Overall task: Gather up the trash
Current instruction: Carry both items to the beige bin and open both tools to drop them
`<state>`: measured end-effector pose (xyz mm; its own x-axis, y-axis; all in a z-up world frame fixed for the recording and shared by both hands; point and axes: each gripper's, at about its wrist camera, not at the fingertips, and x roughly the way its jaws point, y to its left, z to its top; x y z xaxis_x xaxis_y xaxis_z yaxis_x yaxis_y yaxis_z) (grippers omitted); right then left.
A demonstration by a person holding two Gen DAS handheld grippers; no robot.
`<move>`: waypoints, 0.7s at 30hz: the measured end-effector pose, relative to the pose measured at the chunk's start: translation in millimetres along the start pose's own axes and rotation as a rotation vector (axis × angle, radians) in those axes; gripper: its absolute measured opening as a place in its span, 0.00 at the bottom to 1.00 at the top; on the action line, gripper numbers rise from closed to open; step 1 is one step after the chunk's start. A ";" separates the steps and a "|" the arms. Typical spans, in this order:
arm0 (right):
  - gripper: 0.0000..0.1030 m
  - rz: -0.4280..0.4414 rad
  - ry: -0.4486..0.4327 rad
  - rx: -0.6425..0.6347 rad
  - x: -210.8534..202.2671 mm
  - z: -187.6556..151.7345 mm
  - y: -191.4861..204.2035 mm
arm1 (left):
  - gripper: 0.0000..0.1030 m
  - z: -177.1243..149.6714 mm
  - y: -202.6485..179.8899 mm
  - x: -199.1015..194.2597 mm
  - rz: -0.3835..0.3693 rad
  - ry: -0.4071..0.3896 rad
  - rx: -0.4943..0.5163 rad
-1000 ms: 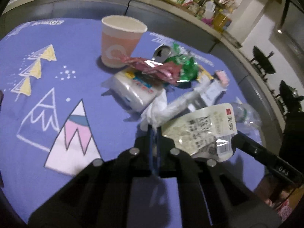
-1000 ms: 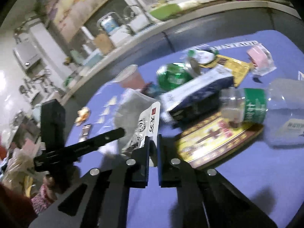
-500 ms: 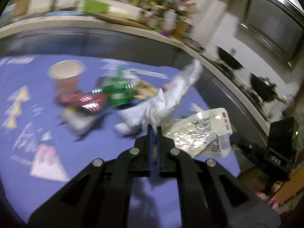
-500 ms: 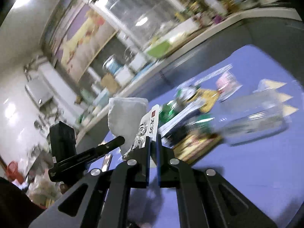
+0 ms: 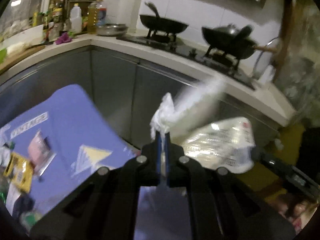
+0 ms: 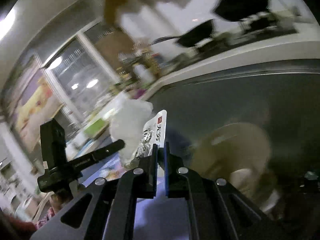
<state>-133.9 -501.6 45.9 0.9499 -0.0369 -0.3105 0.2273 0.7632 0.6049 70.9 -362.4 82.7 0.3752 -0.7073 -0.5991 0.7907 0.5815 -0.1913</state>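
Observation:
My left gripper [image 5: 163,138] is shut on a crumpled white tissue [image 5: 180,108] and holds it in the air past the edge of the purple table mat [image 5: 66,124]. My right gripper [image 6: 160,150] is shut on a white printed snack wrapper [image 6: 154,134]; the wrapper also shows in the left wrist view [image 5: 224,142]. The tissue also shows in the right wrist view [image 6: 130,124], with the left gripper's body [image 6: 60,160] beside it. A blurred beige round container [image 6: 234,152] lies low to the right of my right gripper.
Trash stays on the mat at the left: a pink packet [image 5: 38,152] and a yellow wrapper [image 5: 18,172]. Grey cabinets [image 5: 120,84] stand ahead under a white counter [image 5: 180,60] with two black woks [image 5: 164,26].
Both grippers have lifted their trash off the mat and swung right, away from the table toward the cabinets. The cup, can and other litter have left the view.

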 end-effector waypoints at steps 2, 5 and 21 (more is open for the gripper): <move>0.01 -0.063 -0.002 0.034 8.6 3.8 -31.0 | 0.02 2.9 -6.3 34.7 0.020 0.027 0.006; 0.02 -0.160 0.036 0.051 38.3 -3.5 -66.1 | 0.03 0.2 -16.4 84.5 0.049 0.088 0.019; 0.31 -0.016 0.000 0.421 52.9 -25.2 -132.8 | 0.46 -18.9 -32.6 108.1 0.032 0.219 -0.002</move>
<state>-119.3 -588.7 -69.3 0.9455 -0.0467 -0.3223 0.3100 0.4326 0.8466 76.6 -450.2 9.5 0.2859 -0.5840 -0.7598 0.7789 0.6034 -0.1707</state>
